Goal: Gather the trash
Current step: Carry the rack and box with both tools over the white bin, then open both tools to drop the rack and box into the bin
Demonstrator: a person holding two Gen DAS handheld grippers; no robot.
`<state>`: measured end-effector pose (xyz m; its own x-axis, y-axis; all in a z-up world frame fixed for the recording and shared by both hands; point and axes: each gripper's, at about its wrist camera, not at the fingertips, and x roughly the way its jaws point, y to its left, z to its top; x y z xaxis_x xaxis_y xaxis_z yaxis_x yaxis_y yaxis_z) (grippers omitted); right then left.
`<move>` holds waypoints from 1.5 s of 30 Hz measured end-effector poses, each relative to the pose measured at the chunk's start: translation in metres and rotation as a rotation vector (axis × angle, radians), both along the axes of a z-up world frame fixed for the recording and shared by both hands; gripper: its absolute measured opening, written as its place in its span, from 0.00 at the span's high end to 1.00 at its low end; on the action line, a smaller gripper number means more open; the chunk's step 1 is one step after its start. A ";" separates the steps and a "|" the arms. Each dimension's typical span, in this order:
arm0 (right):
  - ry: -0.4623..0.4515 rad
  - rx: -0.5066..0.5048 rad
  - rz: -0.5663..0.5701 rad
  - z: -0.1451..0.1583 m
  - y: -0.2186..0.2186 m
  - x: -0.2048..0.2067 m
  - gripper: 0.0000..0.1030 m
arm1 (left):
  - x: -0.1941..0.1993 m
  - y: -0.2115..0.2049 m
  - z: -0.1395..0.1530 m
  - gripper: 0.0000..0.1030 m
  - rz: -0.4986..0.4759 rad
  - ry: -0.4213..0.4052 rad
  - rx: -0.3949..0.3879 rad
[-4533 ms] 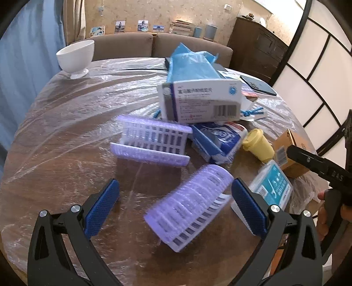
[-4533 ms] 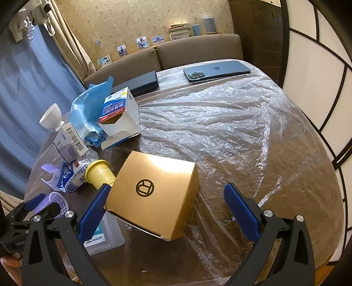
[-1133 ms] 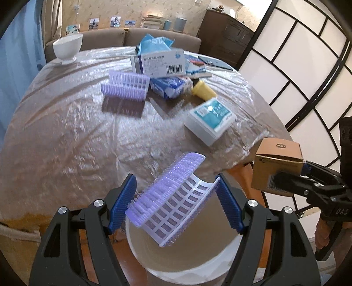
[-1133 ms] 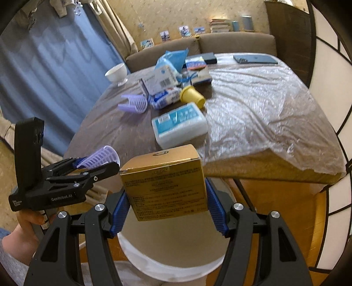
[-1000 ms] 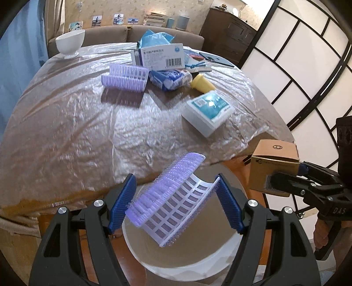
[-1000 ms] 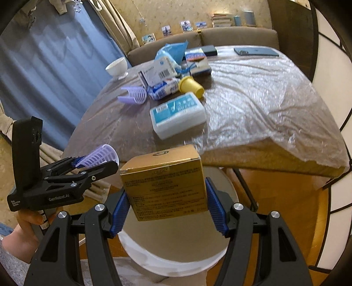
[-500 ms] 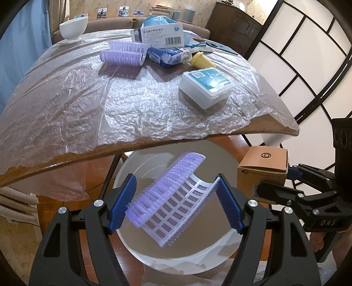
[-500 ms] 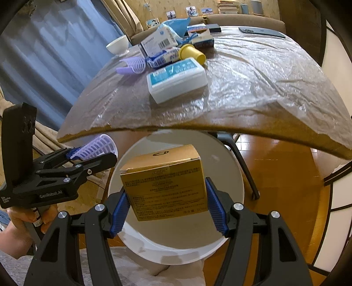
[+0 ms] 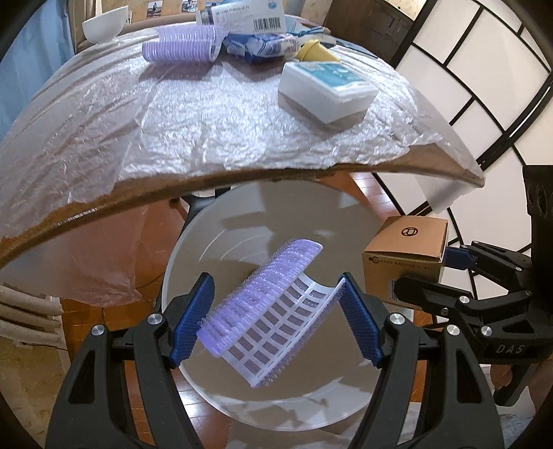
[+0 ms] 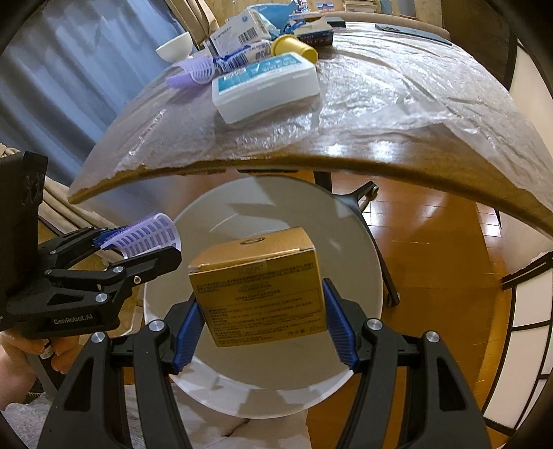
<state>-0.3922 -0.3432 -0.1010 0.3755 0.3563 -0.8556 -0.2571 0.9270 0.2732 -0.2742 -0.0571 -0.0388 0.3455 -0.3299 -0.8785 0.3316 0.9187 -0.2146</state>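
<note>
My left gripper [image 9: 276,321] is shut on a purple curved plastic rack [image 9: 269,321] and holds it over the open white round bin [image 9: 193,262] below the table edge. My right gripper [image 10: 262,317] is shut on a gold cardboard box [image 10: 259,290] and holds it over the same bin [image 10: 366,241]. In the left wrist view the box [image 9: 404,255] and right gripper [image 9: 432,279] are at the right. In the right wrist view the rack [image 10: 148,235] and left gripper [image 10: 138,248] are at the left.
The plastic-covered table [image 9: 172,121] holds a white and blue pack [image 9: 325,89], a second purple rack [image 9: 183,48], a yellow cup [image 9: 318,51], a medicine box [image 9: 242,17], a blue wrapper [image 9: 262,45] and a white bowl [image 9: 103,24]. Wooden floor lies under the table.
Both grippers have dropped from table height to below the table edge and closer over the bin, each still holding its item.
</note>
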 end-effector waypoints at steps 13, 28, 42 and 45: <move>0.034 -0.029 0.002 -0.023 0.004 0.006 0.39 | 0.009 -0.013 -0.022 0.28 0.002 0.035 0.037; 0.056 -0.055 0.003 -0.041 0.015 0.015 0.39 | 0.026 -0.033 -0.049 0.28 -0.018 0.068 0.088; 0.062 -0.093 0.002 -0.052 0.025 0.016 0.39 | 0.026 -0.036 -0.059 0.28 -0.021 0.099 0.132; 0.061 -0.103 0.004 -0.054 0.029 0.015 0.39 | 0.028 -0.036 -0.060 0.28 -0.026 0.101 0.138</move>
